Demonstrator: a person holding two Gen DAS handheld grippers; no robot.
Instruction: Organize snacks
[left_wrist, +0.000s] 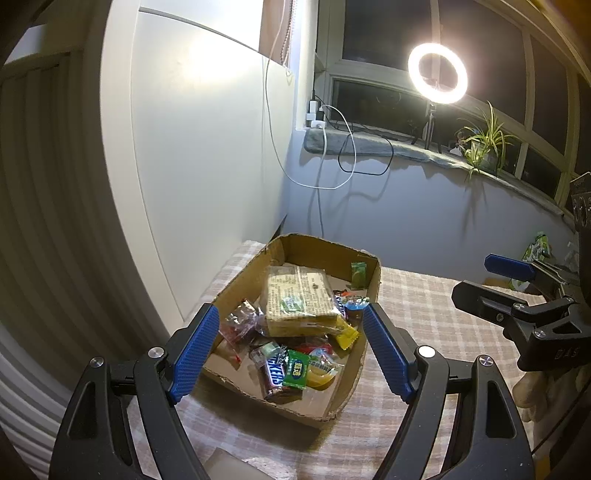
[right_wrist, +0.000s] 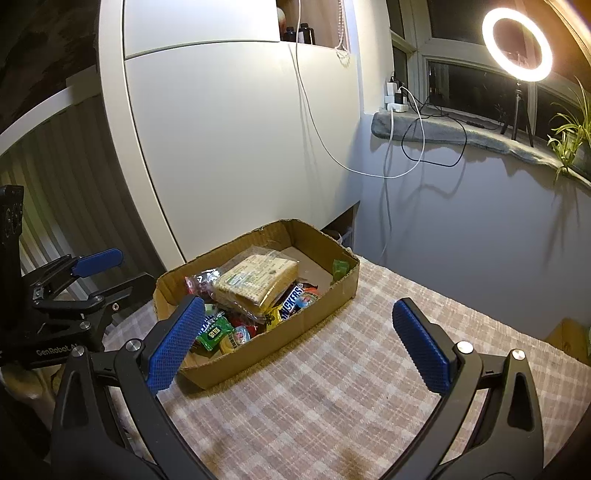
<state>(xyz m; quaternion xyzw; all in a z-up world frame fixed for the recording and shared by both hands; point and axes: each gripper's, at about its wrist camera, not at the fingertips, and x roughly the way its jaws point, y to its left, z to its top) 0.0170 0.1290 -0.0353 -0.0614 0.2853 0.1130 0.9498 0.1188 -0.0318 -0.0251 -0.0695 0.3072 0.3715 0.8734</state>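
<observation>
A shallow cardboard box (left_wrist: 334, 251) stands on the checked tablecloth and holds several snacks: a big clear pack of yellow wafers (left_wrist: 299, 299), a Snickers bar (left_wrist: 275, 373), a green sachet (left_wrist: 297, 371) and a small green pack (left_wrist: 357, 275) at the far wall. My left gripper (left_wrist: 291, 347) is open and empty, held just above the near end of the box. My right gripper (right_wrist: 299, 339) is open and empty, to the right of the box (right_wrist: 291, 325); the wafers (right_wrist: 258, 282) and Snickers bar (right_wrist: 291, 299) show there too.
A white cabinet (left_wrist: 192, 147) stands close behind the box on the left. A window sill (left_wrist: 369, 144) with cables, a ring light (left_wrist: 437, 74) and a plant (left_wrist: 484, 144) runs along the back. A green snack bag (left_wrist: 537, 251) lies at the far right.
</observation>
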